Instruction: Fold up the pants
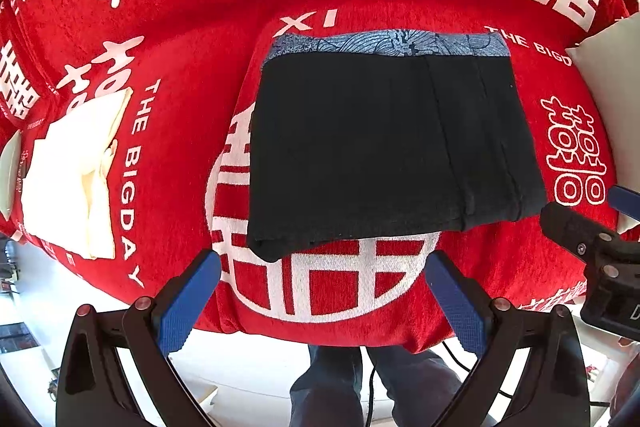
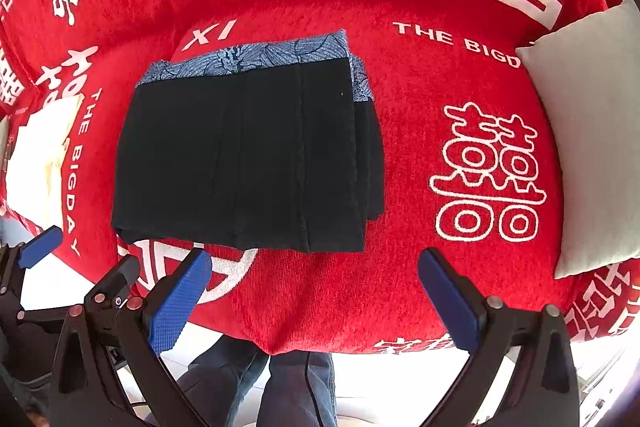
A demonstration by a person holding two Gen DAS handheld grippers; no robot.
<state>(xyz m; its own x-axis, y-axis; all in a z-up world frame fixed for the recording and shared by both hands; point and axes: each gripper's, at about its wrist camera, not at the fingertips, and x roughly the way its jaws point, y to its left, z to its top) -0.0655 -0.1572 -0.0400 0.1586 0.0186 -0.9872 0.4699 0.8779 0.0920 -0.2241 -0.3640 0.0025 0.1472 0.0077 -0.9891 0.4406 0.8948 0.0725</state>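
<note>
Black pants lie folded into a flat rectangle on the red cover, with a blue patterned waistband along the far edge. The right wrist view shows the same pants, with stacked layers visible on their right side. My left gripper stands open just short of the near edge of the pants, holding nothing. My right gripper is open too, near the pants' front right corner and apart from the cloth. Each gripper shows at the edge of the other's view.
A red cover with white characters drapes the whole surface. A cream folded cloth lies at the left. A pale cushion sits at the right. A person's legs in dark jeans stand below the front edge.
</note>
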